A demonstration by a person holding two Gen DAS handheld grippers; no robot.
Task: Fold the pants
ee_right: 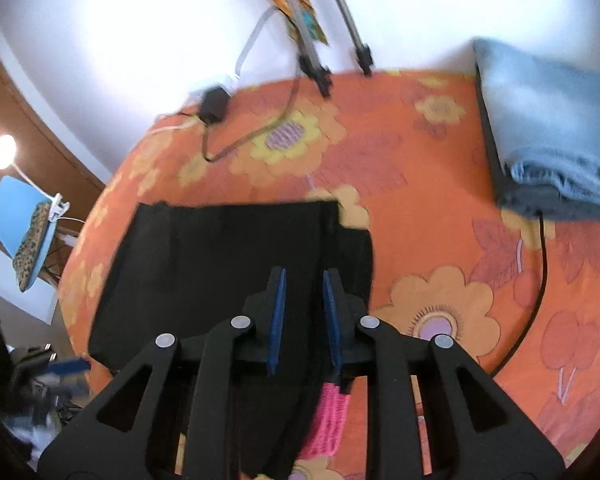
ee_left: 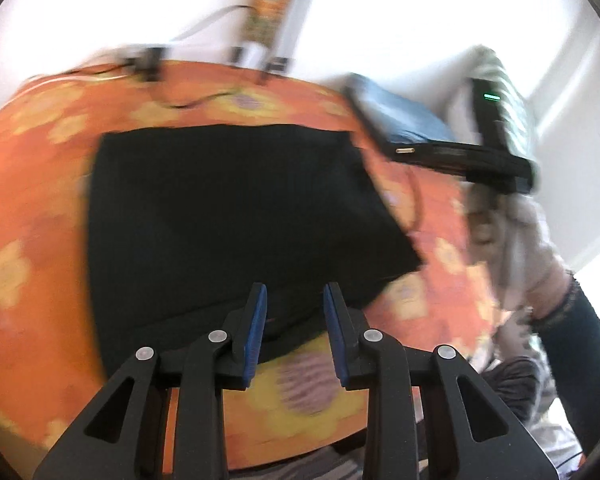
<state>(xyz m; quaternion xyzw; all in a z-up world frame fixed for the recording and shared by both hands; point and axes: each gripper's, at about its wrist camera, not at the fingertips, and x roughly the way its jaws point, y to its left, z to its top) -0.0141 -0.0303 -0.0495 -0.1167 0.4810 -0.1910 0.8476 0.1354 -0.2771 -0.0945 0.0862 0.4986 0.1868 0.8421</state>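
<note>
The black pants (ee_left: 236, 216) lie folded into a flat rectangle on the orange flowered cloth (ee_left: 28, 184). They also show in the right wrist view (ee_right: 228, 264), with a pink band (ee_right: 329, 416) at their near edge. My left gripper (ee_left: 295, 300) is open and empty, just above the near edge of the pants. My right gripper (ee_right: 303, 284) is open over the right part of the pants, with nothing between its pads. The other hand-held gripper (ee_left: 495, 136) and a gloved hand (ee_left: 511, 232) show at the right in the left wrist view.
A folded blue cloth (ee_right: 547, 128) on a dark stack sits at the far right. A black cable (ee_right: 539, 280) runs across the cloth near it. A power adapter (ee_right: 214, 106) and stand legs (ee_right: 319, 68) are at the far edge. A blue chair (ee_right: 20, 224) stands off to the left.
</note>
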